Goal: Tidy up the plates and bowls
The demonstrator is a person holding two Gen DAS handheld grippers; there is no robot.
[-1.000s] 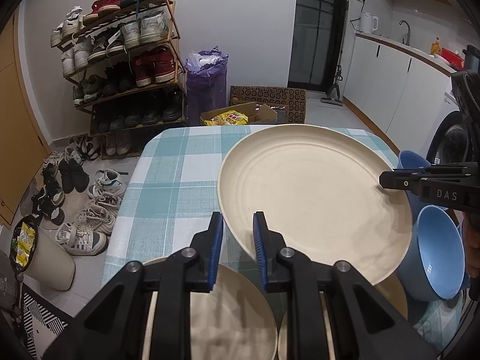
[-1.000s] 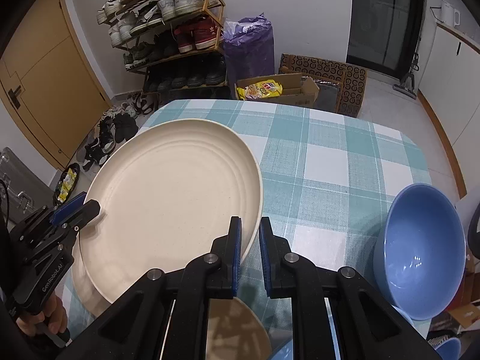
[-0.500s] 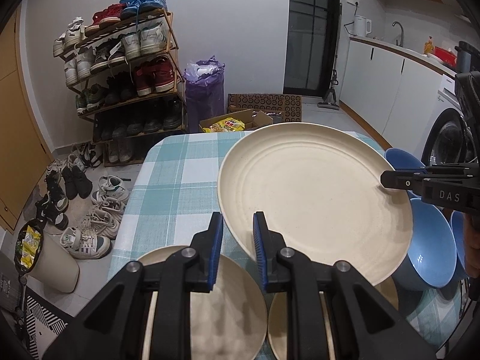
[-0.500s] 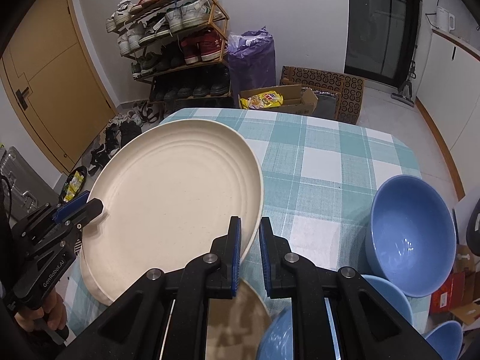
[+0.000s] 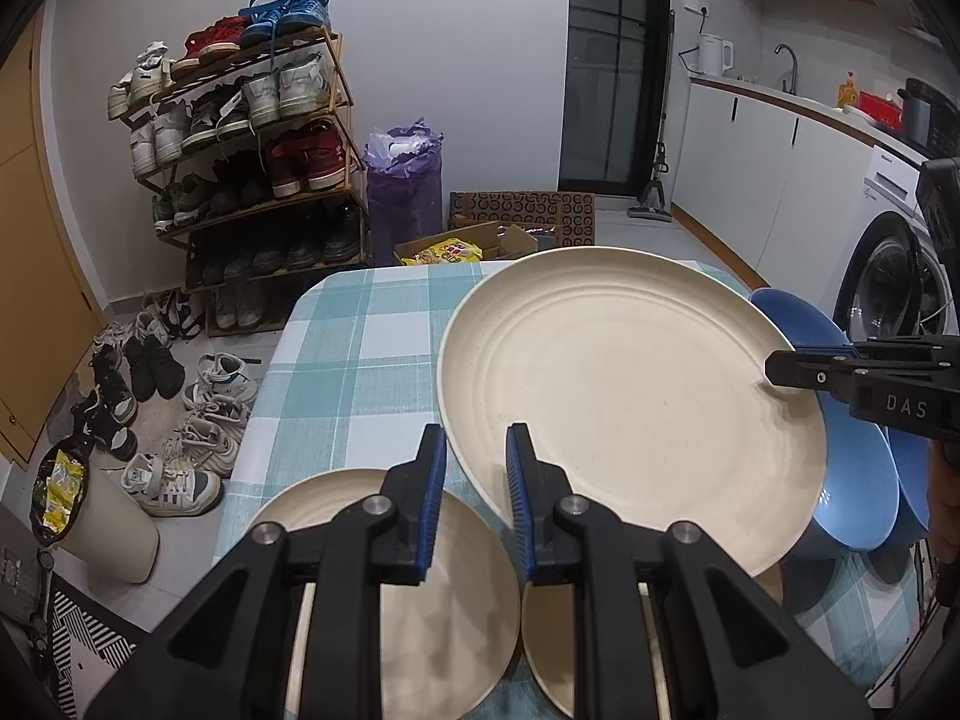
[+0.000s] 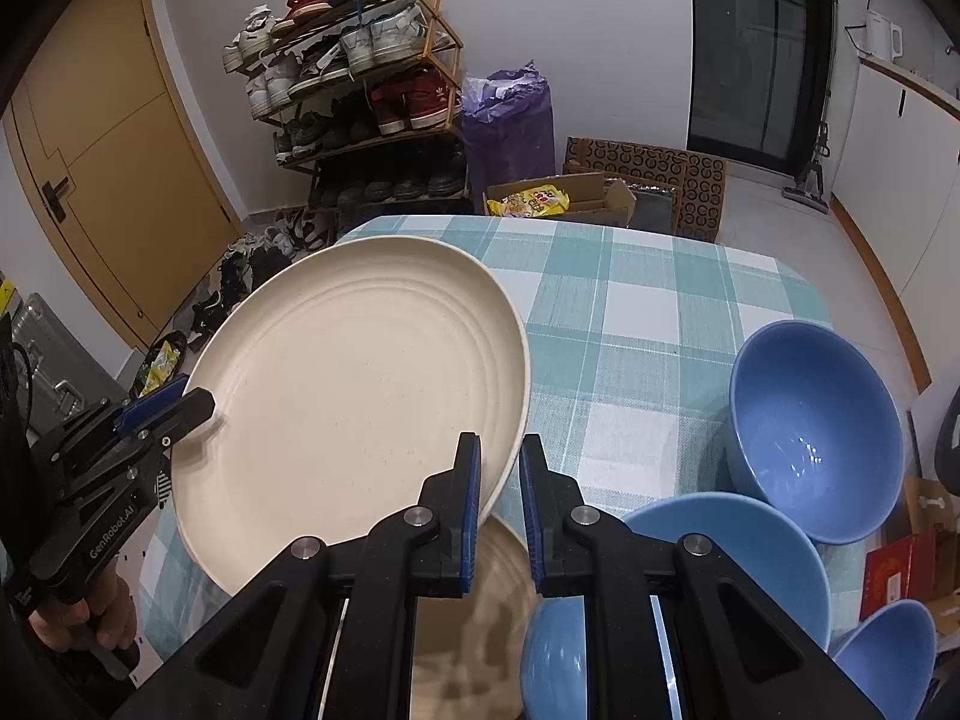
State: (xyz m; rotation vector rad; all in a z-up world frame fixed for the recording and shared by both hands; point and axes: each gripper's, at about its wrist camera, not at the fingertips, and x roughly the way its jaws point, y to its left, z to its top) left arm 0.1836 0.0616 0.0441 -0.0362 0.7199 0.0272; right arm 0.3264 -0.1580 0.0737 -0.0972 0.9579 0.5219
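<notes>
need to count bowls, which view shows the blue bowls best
The right wrist view: four round blue bowls sit unobstructed beside the big cream plate. The left wrist view shows only blue edges behind that plate.

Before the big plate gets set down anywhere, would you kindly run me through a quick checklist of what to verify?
1. Left gripper shut on the large cream plate rim: ok.
2. Right gripper shut on the opposite rim: ok.
3. Plate lifted off the checked tablecloth: ok.
4. Plate level: not ok, it tilts.
5. Clear of the blue bowls: ok in the right wrist view; the gap is hidden in the left.
6. Smaller cream plates below ready to stack on: cannot tell, the fingers hide them.
</notes>
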